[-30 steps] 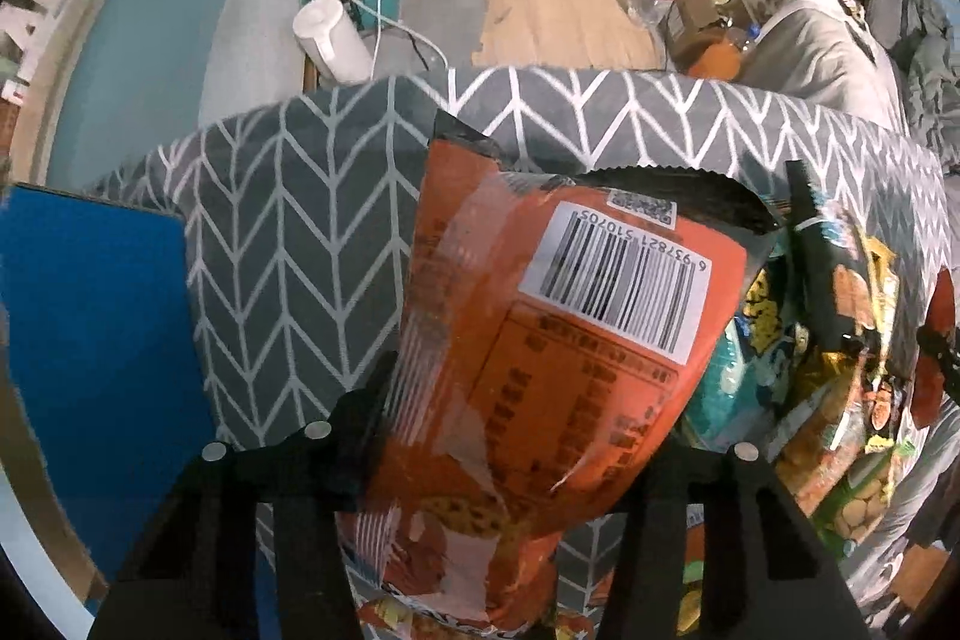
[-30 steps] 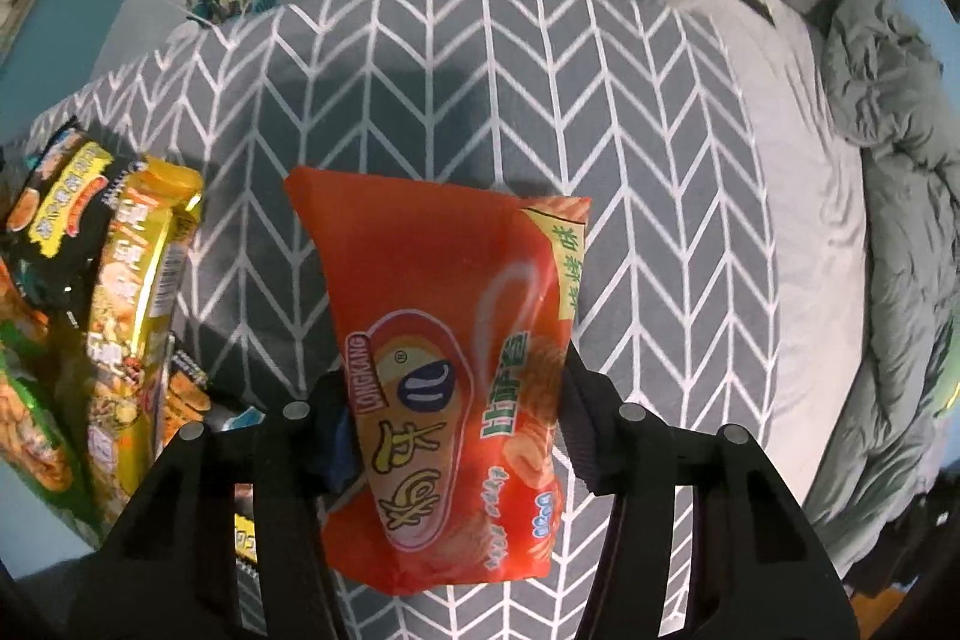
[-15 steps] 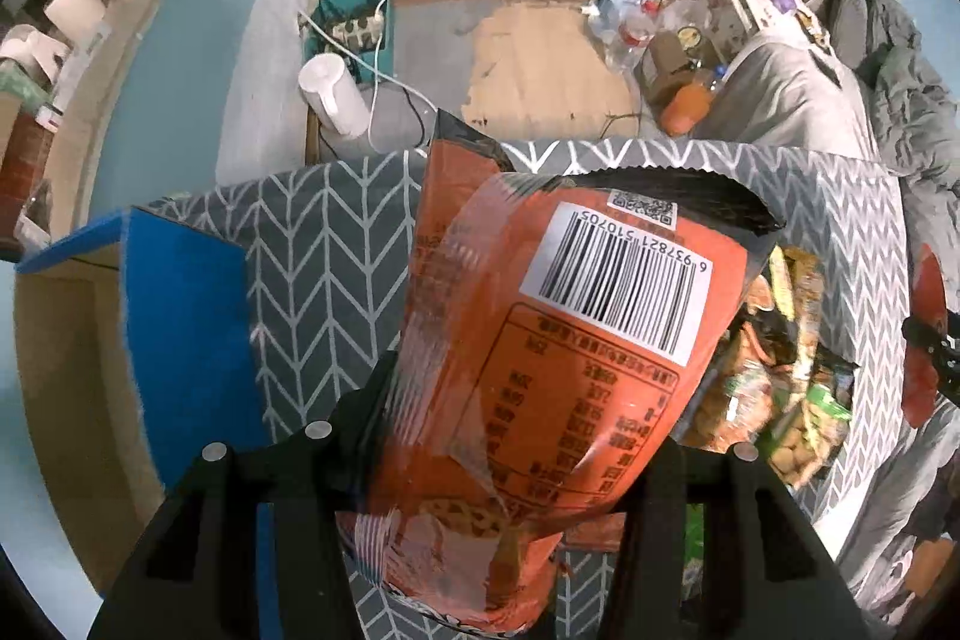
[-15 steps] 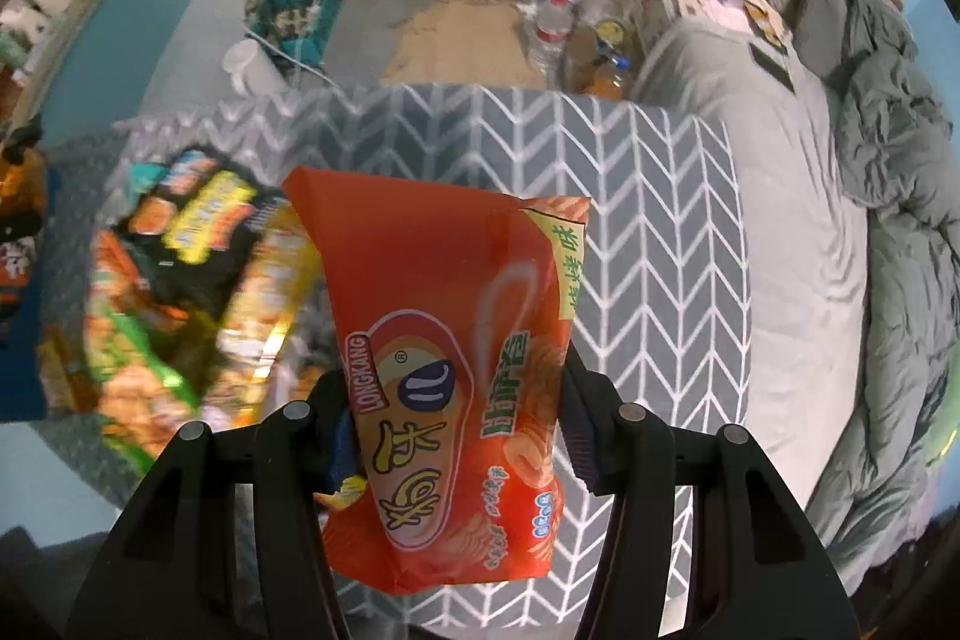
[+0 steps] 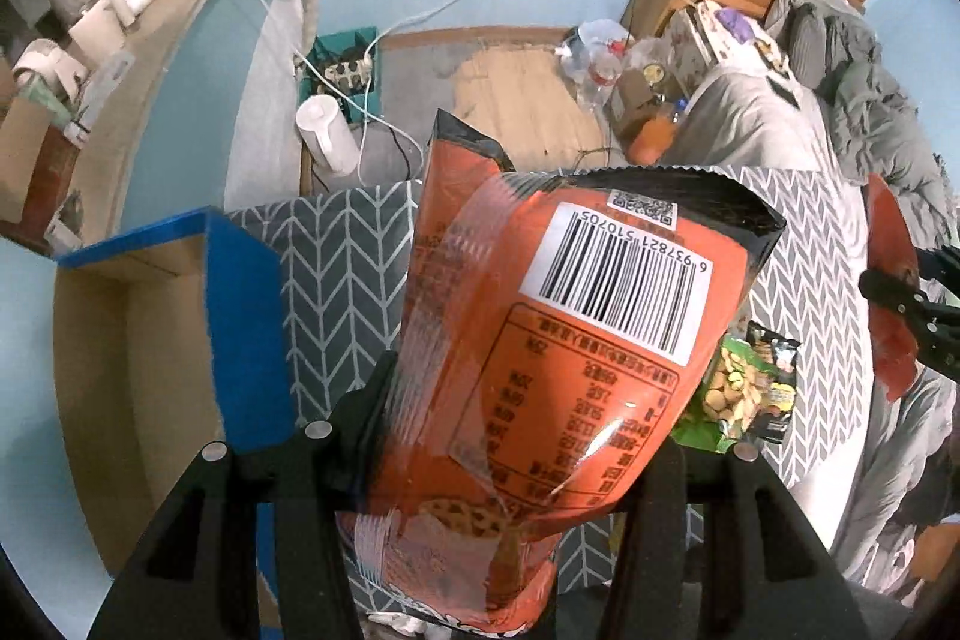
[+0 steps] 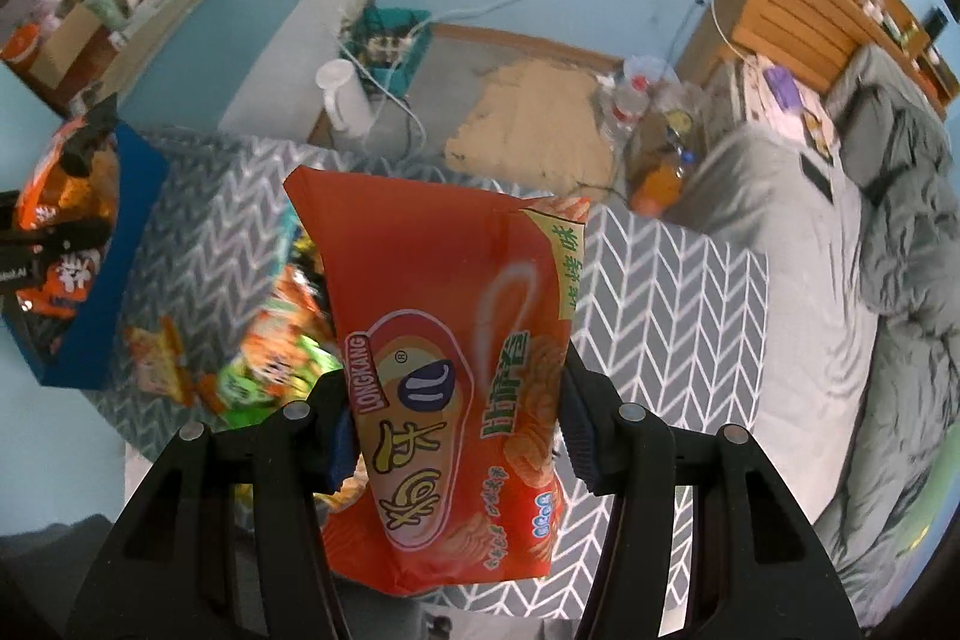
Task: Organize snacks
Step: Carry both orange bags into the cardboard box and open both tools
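Observation:
My left gripper (image 5: 516,436) is shut on an orange snack bag with a barcode (image 5: 552,340), held high above the chevron-cloth table (image 5: 336,280). A blue cardboard box (image 5: 240,316), open on top, stands to its left. My right gripper (image 6: 456,418) is shut on a red Longkang chip bag (image 6: 456,352), also lifted above the table (image 6: 660,292). A pile of snack packs (image 6: 264,352) lies on the cloth left of the right gripper. The left gripper with its orange bag (image 6: 60,220) shows over the blue box (image 6: 114,268) in the right wrist view.
A green snack pack (image 5: 744,388) lies on the cloth right of the left bag. A bed with grey bedding (image 6: 840,280) adjoins the table on the right. A white jug (image 6: 342,100), cables and bottles (image 6: 636,94) are on the floor beyond.
Both grippers have risen well above the table with their bags. The left one has moved left toward the blue box, which now shows its open top.

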Demonstrator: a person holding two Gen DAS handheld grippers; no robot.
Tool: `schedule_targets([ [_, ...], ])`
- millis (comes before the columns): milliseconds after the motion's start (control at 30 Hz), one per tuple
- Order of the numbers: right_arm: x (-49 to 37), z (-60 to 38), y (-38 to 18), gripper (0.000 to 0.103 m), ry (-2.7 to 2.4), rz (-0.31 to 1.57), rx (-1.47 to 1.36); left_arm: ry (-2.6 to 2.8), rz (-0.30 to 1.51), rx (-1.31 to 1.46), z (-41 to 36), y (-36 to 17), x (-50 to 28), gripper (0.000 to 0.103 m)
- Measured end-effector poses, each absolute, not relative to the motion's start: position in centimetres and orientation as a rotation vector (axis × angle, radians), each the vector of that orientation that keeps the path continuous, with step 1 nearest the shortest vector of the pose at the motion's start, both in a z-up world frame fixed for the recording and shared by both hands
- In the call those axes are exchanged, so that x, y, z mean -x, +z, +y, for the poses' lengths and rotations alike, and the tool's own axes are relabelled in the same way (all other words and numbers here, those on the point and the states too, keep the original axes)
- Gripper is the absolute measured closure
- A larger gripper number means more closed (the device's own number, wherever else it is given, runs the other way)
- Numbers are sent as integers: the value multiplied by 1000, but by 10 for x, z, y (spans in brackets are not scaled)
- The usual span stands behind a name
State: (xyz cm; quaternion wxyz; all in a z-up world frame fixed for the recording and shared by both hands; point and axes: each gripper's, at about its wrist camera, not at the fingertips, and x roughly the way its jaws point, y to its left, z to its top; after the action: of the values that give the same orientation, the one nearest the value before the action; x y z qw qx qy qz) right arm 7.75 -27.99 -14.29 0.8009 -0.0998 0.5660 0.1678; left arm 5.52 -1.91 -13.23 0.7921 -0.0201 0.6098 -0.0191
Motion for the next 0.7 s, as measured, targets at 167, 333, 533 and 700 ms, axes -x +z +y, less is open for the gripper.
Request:
schedule_targets([
  [167, -78, -255, -127, 49, 407, 1184, 236, -27, 1279, 66, -6, -114, -43, 50],
  [333, -77, -225, -115, 49, 463, 1165, 261, -8, 1264, 90, 7, -106, -34, 50],
  [533, -75, -185, -105, 49, 542, 1145, 283, 31, 1252, 122, 29, -98, -21, 50],
  [700, -74, -149, -101, 49, 615, 1128, 314, 64, 1234, 155, 51, -91, -8, 50],
])
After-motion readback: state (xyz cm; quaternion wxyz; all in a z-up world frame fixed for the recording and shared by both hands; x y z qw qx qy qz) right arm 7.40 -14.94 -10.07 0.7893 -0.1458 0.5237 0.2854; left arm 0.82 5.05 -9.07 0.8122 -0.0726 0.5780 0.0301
